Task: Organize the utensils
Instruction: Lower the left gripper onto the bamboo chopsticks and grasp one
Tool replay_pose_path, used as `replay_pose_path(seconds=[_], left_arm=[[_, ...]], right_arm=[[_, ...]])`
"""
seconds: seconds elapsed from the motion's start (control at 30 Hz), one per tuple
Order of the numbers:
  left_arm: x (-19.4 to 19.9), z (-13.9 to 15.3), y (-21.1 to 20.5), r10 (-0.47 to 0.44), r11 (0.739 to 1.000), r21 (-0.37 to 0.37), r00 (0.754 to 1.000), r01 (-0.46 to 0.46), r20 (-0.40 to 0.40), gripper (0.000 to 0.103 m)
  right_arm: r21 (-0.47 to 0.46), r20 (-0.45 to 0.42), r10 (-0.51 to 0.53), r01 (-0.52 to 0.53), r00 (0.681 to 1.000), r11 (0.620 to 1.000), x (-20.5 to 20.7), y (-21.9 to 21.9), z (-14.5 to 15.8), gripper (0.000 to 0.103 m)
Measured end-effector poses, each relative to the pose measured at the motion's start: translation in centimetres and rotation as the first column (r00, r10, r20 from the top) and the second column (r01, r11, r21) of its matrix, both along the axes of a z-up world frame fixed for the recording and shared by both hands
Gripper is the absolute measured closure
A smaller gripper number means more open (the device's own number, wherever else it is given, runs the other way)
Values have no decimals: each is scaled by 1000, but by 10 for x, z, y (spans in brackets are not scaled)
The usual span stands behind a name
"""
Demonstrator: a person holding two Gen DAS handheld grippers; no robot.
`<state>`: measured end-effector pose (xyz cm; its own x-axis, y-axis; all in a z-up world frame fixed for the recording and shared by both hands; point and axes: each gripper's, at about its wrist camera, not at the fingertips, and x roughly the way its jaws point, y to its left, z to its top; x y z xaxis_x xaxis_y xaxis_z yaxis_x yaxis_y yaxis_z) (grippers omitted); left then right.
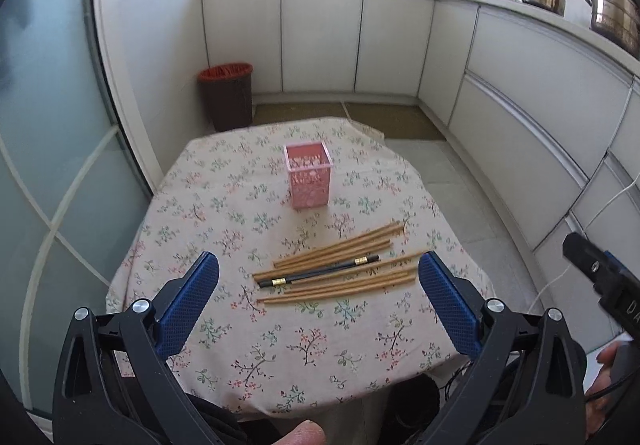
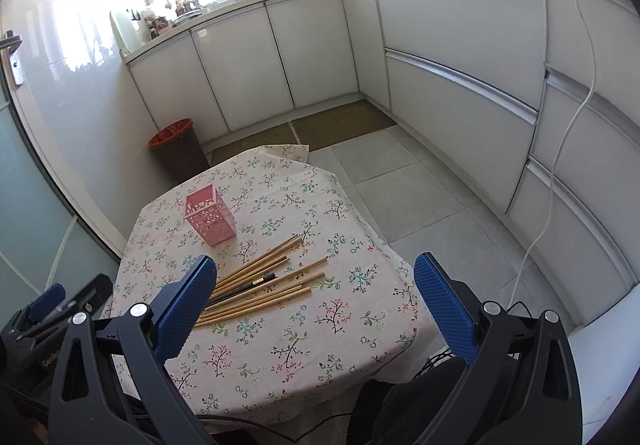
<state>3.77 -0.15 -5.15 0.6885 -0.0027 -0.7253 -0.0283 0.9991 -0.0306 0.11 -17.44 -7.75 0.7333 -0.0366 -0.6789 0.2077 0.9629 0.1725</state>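
Observation:
Several wooden chopsticks (image 1: 340,265) lie in a loose pile on the floral tablecloth (image 1: 248,357), with a black chopstick pair (image 1: 320,272) across them. A pink square perforated holder (image 1: 309,175) stands upright behind the pile; nothing shows inside it. My left gripper (image 1: 319,285) is open and empty, held above the table's near side. In the right wrist view the chopsticks (image 2: 264,285), the black pair (image 2: 248,285) and the holder (image 2: 210,213) show to the left. My right gripper (image 2: 316,293) is open and empty, above the tablecloth (image 2: 320,345).
A brown bin with a red liner (image 1: 227,95) stands on the floor behind the table. White cabinets (image 1: 400,37) run along the back and right. A glass door (image 1: 48,165) is at the left. A white cable (image 2: 560,149) hangs at the right.

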Motion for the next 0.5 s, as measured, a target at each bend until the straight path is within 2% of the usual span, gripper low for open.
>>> replay_pose_path(seconds=[0.1, 0.23, 0.37, 0.5], left_arm=[[31, -40, 3, -23, 1000, 10, 989, 25, -143, 7], [65, -81, -7, -94, 994, 24, 960, 104, -264, 7], [108, -103, -37, -204, 974, 31, 931, 224, -304, 7], [167, -121, -67, -263, 954, 39, 897, 296, -355, 7]], right_arm=[[5, -42, -58, 58, 997, 998, 20, -24, -19, 7], [52, -121, -135, 142, 983, 988, 46, -60, -54, 7], [143, -192, -154, 183, 969, 973, 67, -84, -91, 7], [147, -229, -138, 174, 964, 974, 84, -90, -115, 7]])
